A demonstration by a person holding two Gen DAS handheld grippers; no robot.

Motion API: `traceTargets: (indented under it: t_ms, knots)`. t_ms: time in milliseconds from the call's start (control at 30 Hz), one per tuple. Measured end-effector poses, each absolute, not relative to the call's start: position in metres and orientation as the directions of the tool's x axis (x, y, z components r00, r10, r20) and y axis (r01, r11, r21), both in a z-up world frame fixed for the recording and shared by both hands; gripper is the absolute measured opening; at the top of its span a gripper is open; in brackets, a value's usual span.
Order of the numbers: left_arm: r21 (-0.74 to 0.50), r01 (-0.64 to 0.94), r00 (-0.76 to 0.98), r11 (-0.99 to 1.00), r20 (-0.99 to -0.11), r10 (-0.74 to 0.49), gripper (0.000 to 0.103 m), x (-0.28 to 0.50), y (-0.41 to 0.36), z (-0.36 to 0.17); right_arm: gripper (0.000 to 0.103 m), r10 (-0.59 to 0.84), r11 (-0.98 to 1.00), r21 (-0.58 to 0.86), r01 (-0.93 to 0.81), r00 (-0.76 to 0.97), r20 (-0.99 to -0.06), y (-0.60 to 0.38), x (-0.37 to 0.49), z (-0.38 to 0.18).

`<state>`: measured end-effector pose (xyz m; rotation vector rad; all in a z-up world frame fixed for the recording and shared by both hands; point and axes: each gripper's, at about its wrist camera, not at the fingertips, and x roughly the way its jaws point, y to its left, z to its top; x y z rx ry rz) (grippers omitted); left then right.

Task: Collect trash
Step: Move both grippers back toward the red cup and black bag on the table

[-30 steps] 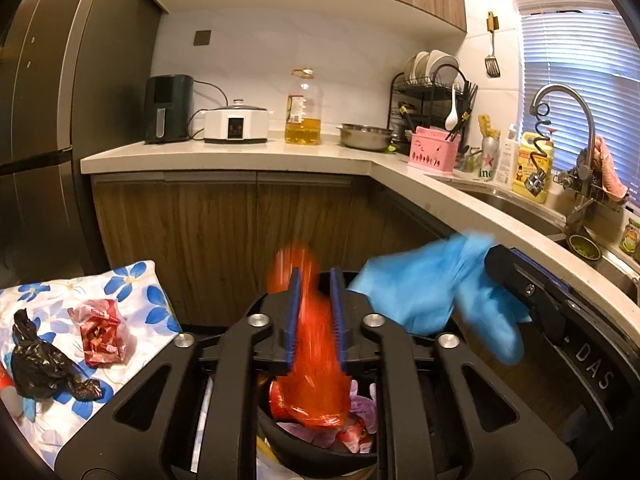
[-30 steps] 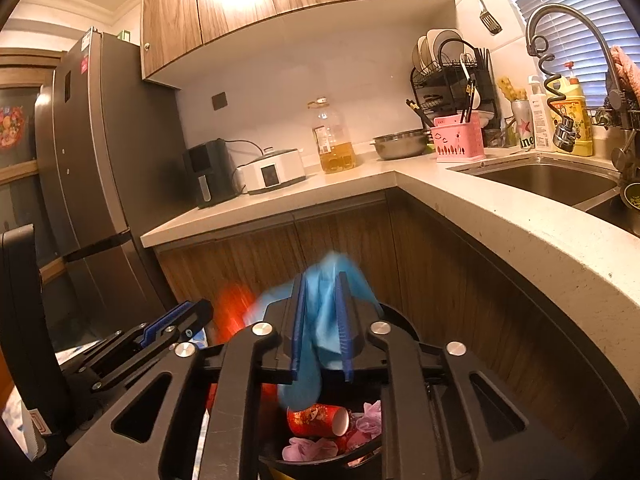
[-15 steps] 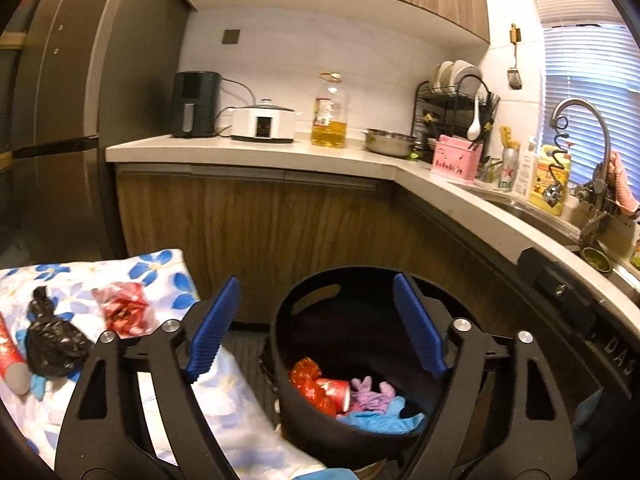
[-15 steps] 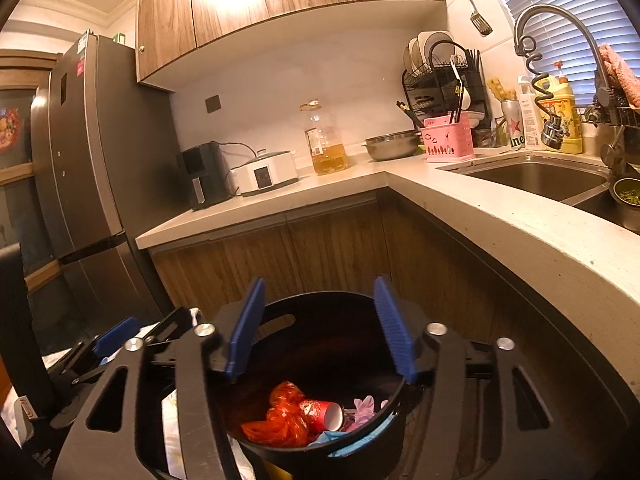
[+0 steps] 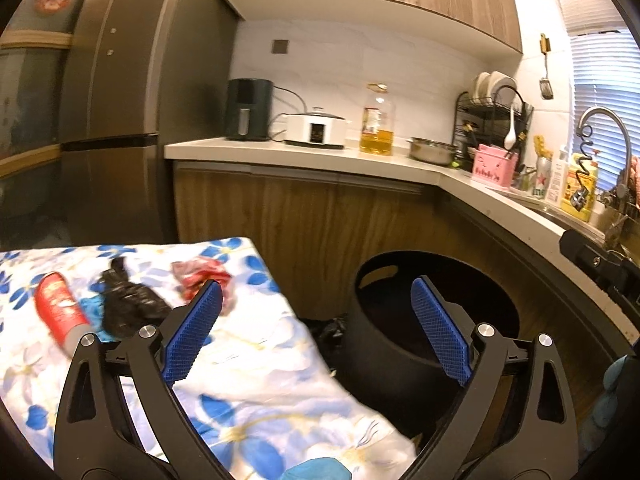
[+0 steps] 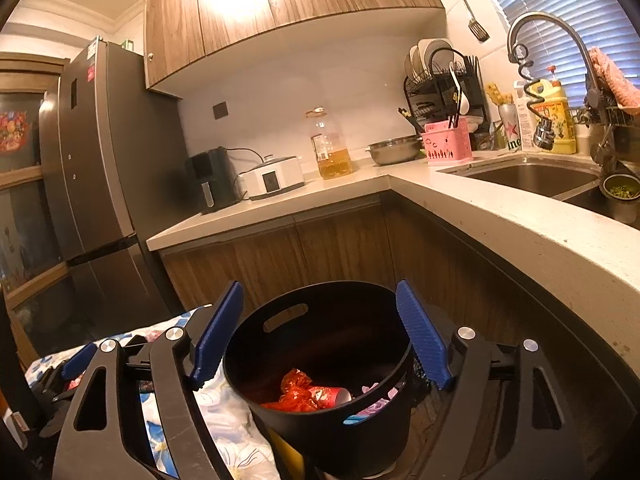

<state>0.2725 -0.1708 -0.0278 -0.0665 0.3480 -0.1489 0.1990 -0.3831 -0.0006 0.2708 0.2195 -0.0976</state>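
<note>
Left hand-held gripper (image 5: 316, 330): jaws spread wide, nothing between the blue pads; aimed over the edge of the floral cloth (image 5: 256, 384), bin off to its right.
Right hand-held gripper (image 6: 320, 340): jaws also wide apart, empty; hangs directly above the black bin (image 6: 320, 364).
Bin contents: crumpled red wrapper (image 6: 294, 394), red paper cup (image 6: 332, 394) on its side, pink and blue scraps partly hidden by the rim.
Trash left on cloth: red-and-white wrapper (image 5: 200, 276) nearest, just beyond the left pad; black plastic bag (image 5: 128, 308) beside it to the left; red tube-like container (image 5: 60, 312) farthest left, something blue under its lower end.
Key relation: remaining trash lies ahead and left of the left gripper, well apart from the right one; left hand clearly the nearer.
Long axis: red container runs diagonally, upper-left to lower-right; black bag bunched, knot pointing away.
Likely next: left gripper swings left and down onto the wrapper; a judgement only.
Risk: thin film may slip or drag the cloth.
</note>
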Motion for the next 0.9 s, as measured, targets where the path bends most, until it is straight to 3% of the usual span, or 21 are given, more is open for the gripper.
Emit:
traceTargets:
  t_ms: [900]
  knots:
    - [-0.128,-0.206,0.921,0.97,-0.36,0.148,0.094,0.212,-0.015,-0.045,0.077,0.118,0.972,0.226,-0.064,0.965,-0.236,-0.27,0.181,-0.013]
